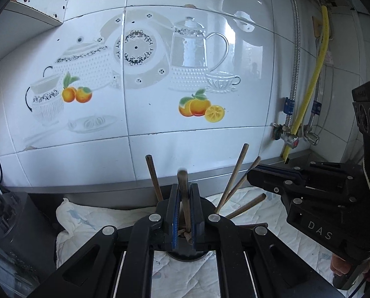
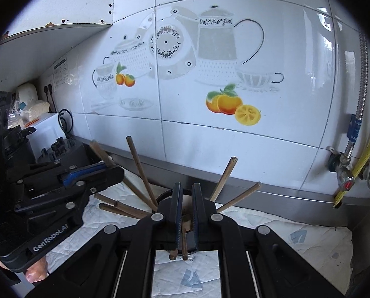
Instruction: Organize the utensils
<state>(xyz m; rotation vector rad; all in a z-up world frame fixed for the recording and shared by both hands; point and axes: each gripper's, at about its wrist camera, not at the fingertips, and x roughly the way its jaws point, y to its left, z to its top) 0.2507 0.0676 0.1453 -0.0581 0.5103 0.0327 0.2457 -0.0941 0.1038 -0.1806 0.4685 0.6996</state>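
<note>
Gripping chopsticks (image 1: 183, 198) w/ both jaws.

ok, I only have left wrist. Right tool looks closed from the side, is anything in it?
Observer: Yes. The right wrist view shows the right tool shut on chopsticks; their ends poke out toward the camera.
Operator: What's past the black appliance on the left?
Observer: A white box, with two black plugs in the wall above it.
</note>
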